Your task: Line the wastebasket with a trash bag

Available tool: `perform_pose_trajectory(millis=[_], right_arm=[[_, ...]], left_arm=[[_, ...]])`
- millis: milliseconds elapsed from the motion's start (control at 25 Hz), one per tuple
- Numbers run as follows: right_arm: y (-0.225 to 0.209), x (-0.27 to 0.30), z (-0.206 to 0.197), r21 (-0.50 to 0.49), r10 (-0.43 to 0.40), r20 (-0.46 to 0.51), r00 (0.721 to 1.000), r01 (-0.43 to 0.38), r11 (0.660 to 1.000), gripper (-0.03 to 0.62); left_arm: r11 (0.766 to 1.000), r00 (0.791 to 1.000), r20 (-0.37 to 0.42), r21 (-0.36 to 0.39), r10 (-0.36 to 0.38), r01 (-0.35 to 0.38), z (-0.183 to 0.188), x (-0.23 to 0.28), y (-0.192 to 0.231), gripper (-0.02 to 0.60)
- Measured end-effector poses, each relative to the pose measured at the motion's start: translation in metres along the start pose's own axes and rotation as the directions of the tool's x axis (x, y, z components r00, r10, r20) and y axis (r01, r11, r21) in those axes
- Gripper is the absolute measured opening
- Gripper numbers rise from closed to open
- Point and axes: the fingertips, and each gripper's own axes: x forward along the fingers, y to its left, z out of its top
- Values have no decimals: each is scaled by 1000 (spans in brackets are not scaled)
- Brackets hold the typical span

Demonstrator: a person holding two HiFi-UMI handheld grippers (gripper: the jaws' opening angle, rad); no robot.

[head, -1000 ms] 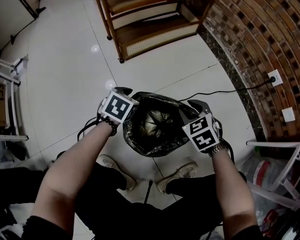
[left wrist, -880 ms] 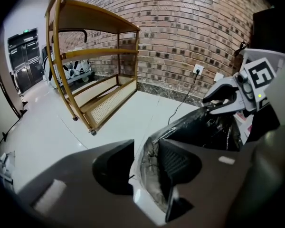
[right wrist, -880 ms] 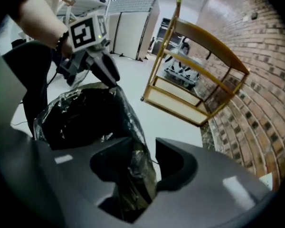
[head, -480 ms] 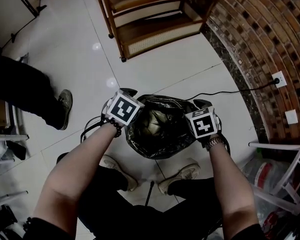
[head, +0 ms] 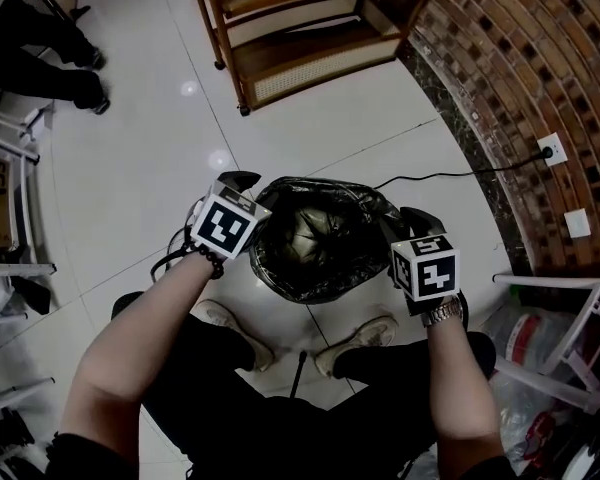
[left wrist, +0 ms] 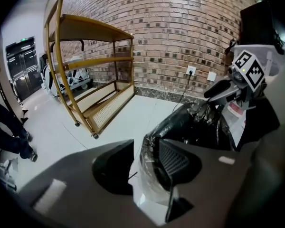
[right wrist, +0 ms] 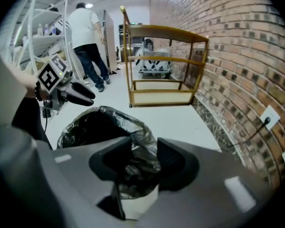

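You had the left gripper [head: 246,190] at the left side of the wastebasket [right wrist: 141,201] and the right gripper [head: 408,224] at its right side. The basket stood between the two on the pale floor [head: 130,168], just ahead of your shoes [head: 365,340].

The black trash bag [head: 315,238] sat inside the basket with its mouth open upward. Its edge was turned out over the rim wherever the head view showed it.

In the left gripper view your jaws stood apart and straddled the rim. One jaw was outside the basket wall and the other was inside the lined mouth. The bag film lay against the inner jaw, and a sliver of floor showed between the outer jaw and the bag, so nothing was clamped there.

In the right gripper view your jaws had just been opening. A crumpled bunch of the bag's edge sat between them, over the white wall of the basket. The film filled most of the gap, but the jaws stood parted rather than pinching it.

Each gripper showed in the other's view, across the bag's mouth.

Beyond the basket stood a wooden shelf unit [head: 300,38]. The brick wall [head: 520,78] ran along your right, with a black cable [head: 450,176] leading to a socket [head: 549,151].
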Motion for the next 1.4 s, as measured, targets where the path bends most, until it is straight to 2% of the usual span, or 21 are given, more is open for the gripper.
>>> perform_pose_trajectory(millis=[160, 280, 400, 600, 760, 960, 1160, 1280, 1400], right_arm=[[8, -12, -45, 153, -55, -75, 996, 66, 986, 184], [25, -5, -81, 261, -2, -153, 988, 42, 964, 212], [34, -1, -97, 320, 42, -170, 985, 15, 947, 212], [22, -8, -94, 309, 12, -149, 989, 35, 950, 212], [15, -23, -83, 309, 10, -115, 993, 27, 951, 212], [12, -29, -43, 192, -30, -33, 999, 36, 981, 212], [22, 14, -59, 117, 0, -128, 992, 15, 993, 212], [27, 30, -76, 133, 19, -169, 985, 4, 991, 212], [27, 39, -79, 166, 34, -168, 985, -6, 986, 210]], left_arm=[[998, 1000, -22, -62, 7, -8, -25, -12, -11, 177], [991, 998, -65, -130, 18, -27, -52, -13, -15, 192], [986, 996, -88, -166, -6, -9, -65, -9, -23, 198], [985, 996, -64, -164, -57, 46, -68, 0, -36, 198], [984, 995, -76, -174, -60, 46, -71, 0, -35, 198], [985, 995, -89, -173, -34, 18, -73, -1, -30, 198], [986, 992, -124, -169, -37, 16, -79, 5, -33, 198], [986, 988, -148, -167, -43, 18, -86, 9, -32, 198], [986, 985, -164, -165, -46, 18, -90, 13, -31, 197]])
